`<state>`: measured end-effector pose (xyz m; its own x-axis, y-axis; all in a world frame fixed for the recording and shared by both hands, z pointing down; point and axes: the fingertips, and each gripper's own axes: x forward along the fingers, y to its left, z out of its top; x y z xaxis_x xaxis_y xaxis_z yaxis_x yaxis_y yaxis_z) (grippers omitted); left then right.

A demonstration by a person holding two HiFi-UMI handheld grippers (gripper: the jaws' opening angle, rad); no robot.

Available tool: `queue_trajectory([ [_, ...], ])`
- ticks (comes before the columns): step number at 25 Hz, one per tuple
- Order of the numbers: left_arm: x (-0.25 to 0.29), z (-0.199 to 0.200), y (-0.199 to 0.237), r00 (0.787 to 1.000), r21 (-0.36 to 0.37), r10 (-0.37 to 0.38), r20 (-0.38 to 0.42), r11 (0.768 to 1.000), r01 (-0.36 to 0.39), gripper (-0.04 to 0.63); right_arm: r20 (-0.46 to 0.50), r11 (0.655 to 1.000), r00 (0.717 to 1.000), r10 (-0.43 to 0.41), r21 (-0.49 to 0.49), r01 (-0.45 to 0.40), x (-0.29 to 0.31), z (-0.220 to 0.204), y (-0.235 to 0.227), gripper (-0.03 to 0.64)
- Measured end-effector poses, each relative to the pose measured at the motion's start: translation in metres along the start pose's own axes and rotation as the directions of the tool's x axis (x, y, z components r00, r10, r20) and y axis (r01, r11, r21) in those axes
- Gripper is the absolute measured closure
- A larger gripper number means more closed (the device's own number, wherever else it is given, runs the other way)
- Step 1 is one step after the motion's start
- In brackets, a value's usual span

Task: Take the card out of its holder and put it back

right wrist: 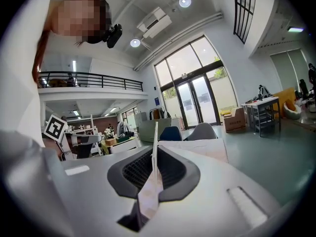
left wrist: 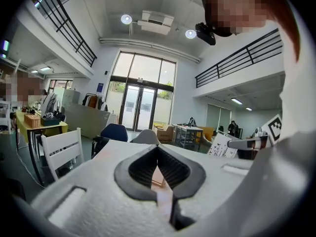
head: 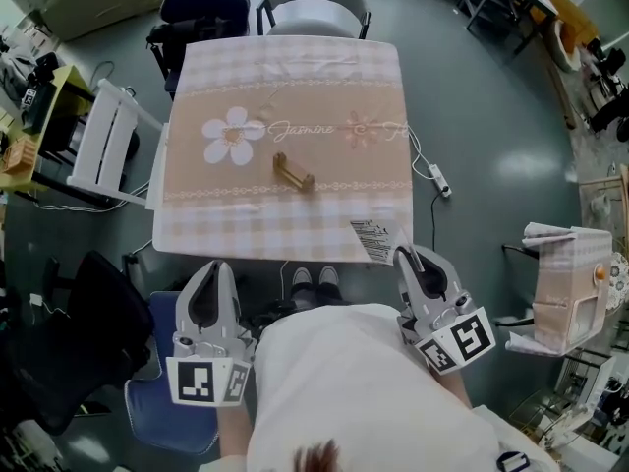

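Standing edge-on in the clamped right tongs (right wrist: 156, 151) is the card (right wrist: 155, 135); left tongs (left wrist: 158, 149) closed, empty.

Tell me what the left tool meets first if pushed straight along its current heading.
Probably the wooden card holder, which shows dead ahead of the left tool in its own view. The tablecloth before it might touch first; depth is unclear.

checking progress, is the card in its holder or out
Out: the right gripper pinches the card by the table's near edge, apart from the empty holder mid-table.
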<state>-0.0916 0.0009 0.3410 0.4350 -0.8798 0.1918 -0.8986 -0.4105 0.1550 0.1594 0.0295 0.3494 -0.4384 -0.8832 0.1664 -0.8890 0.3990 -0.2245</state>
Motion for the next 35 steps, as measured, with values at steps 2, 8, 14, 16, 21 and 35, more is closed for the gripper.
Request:
queue_trajectory([
  [2,0.001,0.000,0.000,1.000,0.001,0.017,0.010,1.000,-0.017,0.594,0.002,1.000,1.000,0.003,-0.007,-0.003,-0.002,0.000,-0.006,0.598],
  [8,0.009,-0.007,-0.015,1.000,-0.003,0.014,0.014,1.000,-0.014,0.594,0.009,1.000,1.000,-0.011,-0.018,0.011,-0.013,0.001,-0.026,0.598],
  [14,0.014,-0.011,-0.033,1.000,-0.003,-0.006,0.017,1.000,0.006,0.594,0.014,1.000,1.000,-0.018,-0.017,0.019,-0.024,0.000,-0.036,0.598],
  [16,0.016,-0.011,-0.035,1.000,-0.004,-0.010,0.017,1.000,0.010,0.594,0.017,1.000,1.000,-0.022,-0.015,0.022,-0.025,0.000,-0.038,0.598],
  [21,0.017,-0.014,-0.031,1.000,-0.013,-0.003,0.009,1.000,0.003,0.594,0.013,0.999,0.999,-0.034,0.000,0.034,-0.024,-0.002,-0.042,0.598],
  [35,0.041,0.002,0.029,1.000,-0.046,-0.005,0.006,0.999,0.006,0.594,0.043,1.000,0.999,-0.014,-0.019,0.015,0.055,0.032,-0.027,0.598],
])
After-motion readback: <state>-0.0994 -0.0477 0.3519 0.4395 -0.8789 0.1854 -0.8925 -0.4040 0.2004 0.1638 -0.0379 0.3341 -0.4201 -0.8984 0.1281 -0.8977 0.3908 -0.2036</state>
